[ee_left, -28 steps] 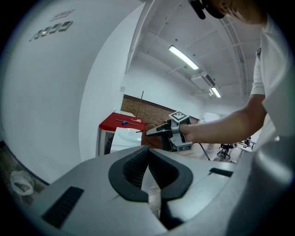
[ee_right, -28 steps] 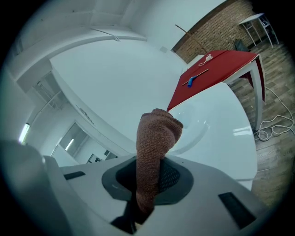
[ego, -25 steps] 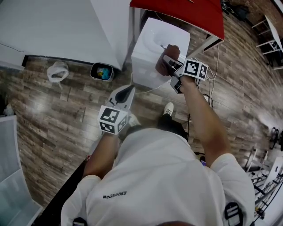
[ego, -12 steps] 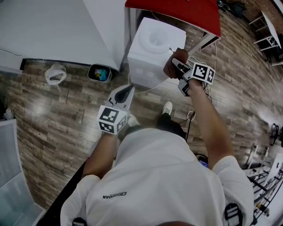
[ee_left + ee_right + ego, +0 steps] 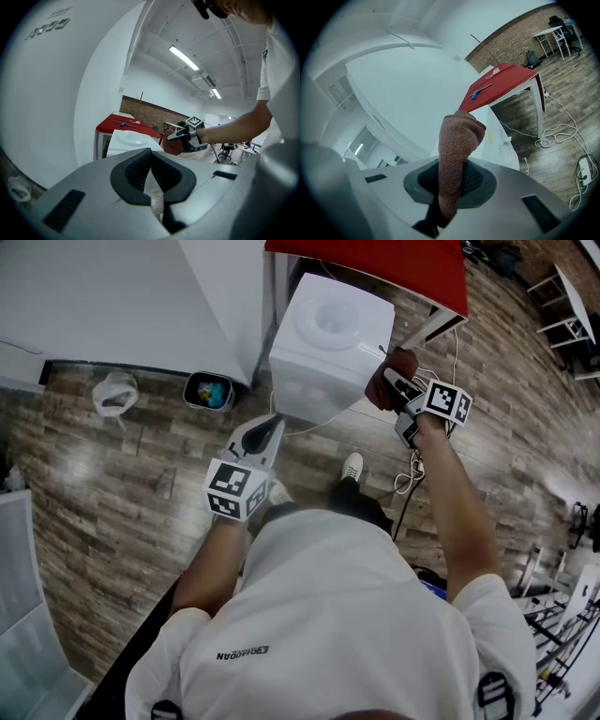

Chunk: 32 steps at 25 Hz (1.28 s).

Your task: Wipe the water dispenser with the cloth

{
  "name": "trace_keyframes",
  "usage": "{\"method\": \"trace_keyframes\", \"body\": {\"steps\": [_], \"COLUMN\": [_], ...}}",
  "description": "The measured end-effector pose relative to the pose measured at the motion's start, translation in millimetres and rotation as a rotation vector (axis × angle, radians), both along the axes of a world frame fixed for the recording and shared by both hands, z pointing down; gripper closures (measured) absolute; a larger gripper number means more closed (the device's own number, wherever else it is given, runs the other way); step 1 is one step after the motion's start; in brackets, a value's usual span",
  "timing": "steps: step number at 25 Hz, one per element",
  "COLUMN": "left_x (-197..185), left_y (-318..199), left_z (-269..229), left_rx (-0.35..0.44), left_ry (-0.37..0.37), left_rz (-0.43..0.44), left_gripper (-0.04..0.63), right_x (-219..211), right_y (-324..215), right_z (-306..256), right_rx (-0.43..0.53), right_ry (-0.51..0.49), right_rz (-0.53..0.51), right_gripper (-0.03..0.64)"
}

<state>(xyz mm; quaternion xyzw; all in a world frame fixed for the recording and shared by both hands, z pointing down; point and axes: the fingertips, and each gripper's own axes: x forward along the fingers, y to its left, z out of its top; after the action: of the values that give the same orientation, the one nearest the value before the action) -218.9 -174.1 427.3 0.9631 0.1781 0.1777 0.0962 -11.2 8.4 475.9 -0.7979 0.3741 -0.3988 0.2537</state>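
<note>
My right gripper point(image 5: 401, 388) has its jaws clamped on the cloth point(image 5: 386, 379), a brown knit rag. In the right gripper view the cloth point(image 5: 457, 152) stands up from between the pads of the right gripper point(image 5: 452, 185) in a folded lump. In the head view it sits right of centre in the upper frame, at the right side of the dispenser point(image 5: 323, 343), near the top edge. I cannot tell whether it touches the white wall or hangs just beside it.

The dispenser is a white box with a round recess on top. It stands on the wooden floor point(image 5: 112, 484), partly under the red tabletop point(image 5: 375, 268) at the top of the frame. In the right gripper view its side point(image 5: 502, 143) shows just behind the cloth, with the tabletop point(image 5: 501, 82) above it.

My left gripper point(image 5: 267, 427) is held below the dispenser's lower left corner, apart from it. Its jaws are together at the tips with nothing between them point(image 5: 151, 157). Over them that view shows the dispenser point(image 5: 127, 140) and the right gripper point(image 5: 177, 136) with the cloth point(image 5: 170, 145).

A small bin point(image 5: 208, 392) and a white bag point(image 5: 114, 395) lie on the floor at the left. Cables point(image 5: 412, 474) trail below the right gripper.
</note>
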Motion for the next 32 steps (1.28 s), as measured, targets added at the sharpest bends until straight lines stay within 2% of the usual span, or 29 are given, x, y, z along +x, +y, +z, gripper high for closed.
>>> {"method": "trace_keyframes", "body": {"steps": [4, 7, 9, 12, 14, 17, 19, 22, 32], "left_x": [1.5, 2.7, 3.1, 3.7, 3.9, 5.0, 5.1, 4.6, 0.1], "left_y": [2.5, 5.2, 7.4, 10.3, 12.1, 12.3, 12.0, 8.6, 4.3], "left_z": [-0.2, 0.3, 0.3, 0.3, 1.5, 3.0, 3.5, 6.0, 27.9], "left_rx": [-0.002, -0.002, -0.003, -0.005, -0.009, -0.013, -0.017, -0.018, 0.011], "left_ry": [0.001, 0.001, 0.002, 0.002, 0.001, -0.001, -0.002, -0.005, -0.045], "left_rz": [0.005, 0.013, 0.018, 0.022, 0.021, 0.017, 0.011, -0.007, -0.031], "left_gripper": [0.603, 0.603, 0.603, 0.603, 0.603, 0.603, 0.603, 0.603, 0.603], "right_x": [-0.4, -2.5, -6.9, -20.7, -34.6, -58.3, -72.5, -88.3, -108.6], "right_y": [13.3, 17.7, 16.0, 8.6, -2.7, -24.7, -35.9, -48.2, -69.3], "right_z": [-1.5, -4.7, -8.7, -15.1, -20.0, -19.4, -10.5, 11.9, 85.3], "right_rx": [-0.052, -0.172, -0.335, -0.687, -0.877, -1.081, -1.173, -1.21, -1.184], "right_ry": [0.032, 0.13, 0.271, 0.567, 0.752, 0.982, 1.076, 1.101, 1.001], "right_rz": [-0.006, -0.06, -0.152, -0.342, -0.455, -0.614, -0.7, -0.785, -0.932], "right_gripper": [0.563, 0.563, 0.563, 0.563, 0.563, 0.563, 0.563, 0.563, 0.563]}}
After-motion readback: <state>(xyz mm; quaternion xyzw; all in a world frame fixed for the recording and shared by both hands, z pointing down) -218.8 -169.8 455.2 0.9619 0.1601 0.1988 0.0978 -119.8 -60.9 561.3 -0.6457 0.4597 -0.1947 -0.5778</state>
